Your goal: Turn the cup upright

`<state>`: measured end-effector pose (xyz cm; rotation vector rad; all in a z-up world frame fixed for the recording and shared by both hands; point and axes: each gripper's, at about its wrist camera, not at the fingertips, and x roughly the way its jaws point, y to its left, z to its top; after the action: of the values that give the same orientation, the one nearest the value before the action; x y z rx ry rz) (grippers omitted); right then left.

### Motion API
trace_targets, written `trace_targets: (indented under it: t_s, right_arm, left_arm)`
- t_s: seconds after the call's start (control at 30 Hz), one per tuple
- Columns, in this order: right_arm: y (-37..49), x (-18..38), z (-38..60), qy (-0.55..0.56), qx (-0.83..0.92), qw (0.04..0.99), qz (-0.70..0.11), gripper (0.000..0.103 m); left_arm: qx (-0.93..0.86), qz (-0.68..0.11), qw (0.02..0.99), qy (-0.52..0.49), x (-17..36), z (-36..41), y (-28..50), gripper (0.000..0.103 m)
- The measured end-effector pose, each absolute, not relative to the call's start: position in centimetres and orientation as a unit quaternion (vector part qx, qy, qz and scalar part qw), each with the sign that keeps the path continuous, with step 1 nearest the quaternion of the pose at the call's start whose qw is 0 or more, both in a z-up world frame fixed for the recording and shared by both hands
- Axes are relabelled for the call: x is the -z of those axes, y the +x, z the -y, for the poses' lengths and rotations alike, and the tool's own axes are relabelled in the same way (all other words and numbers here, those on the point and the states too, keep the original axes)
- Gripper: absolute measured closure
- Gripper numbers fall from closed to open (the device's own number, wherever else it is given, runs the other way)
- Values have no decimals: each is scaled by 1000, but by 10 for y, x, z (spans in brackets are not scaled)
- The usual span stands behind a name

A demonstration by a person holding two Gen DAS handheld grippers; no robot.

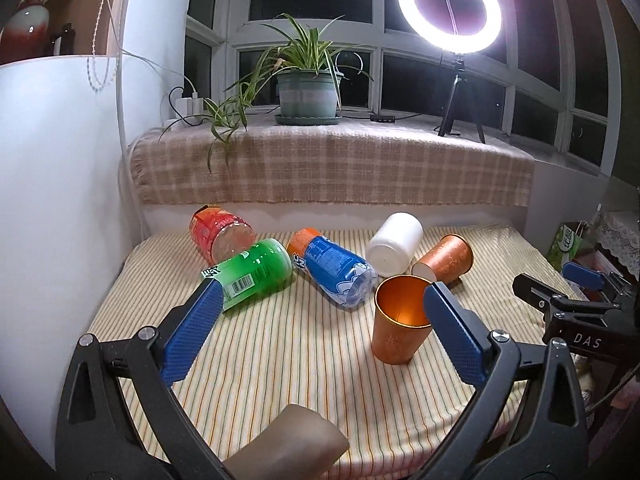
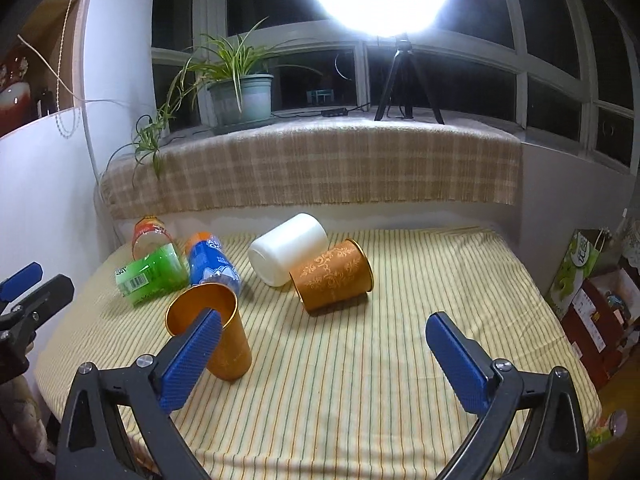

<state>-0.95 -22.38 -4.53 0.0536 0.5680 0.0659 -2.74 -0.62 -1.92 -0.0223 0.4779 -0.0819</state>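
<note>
blue-padded jaws wide apart on both grippers, nothing held; copper cup (image 1: 400, 320) upright nearby

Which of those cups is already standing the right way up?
The plain orange cup nearest the grippers: it stands with its open mouth up. The patterned orange cup and the white cup behind it both lie on their sides.

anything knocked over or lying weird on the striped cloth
Yes. One orange cup and the white cup lie on their sides, touching, and three bottles are toppled together at the left. Only the near orange cup stands upright.
</note>
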Motion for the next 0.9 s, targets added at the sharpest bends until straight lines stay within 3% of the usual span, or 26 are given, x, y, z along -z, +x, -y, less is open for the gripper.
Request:
trace_targets:
  t_s: [0.9]
  right_arm:
    - [-8, 45, 221, 22, -28, 961, -274, 0]
  left_arm:
    - [38, -241, 970, -12, 24, 3, -23, 1]
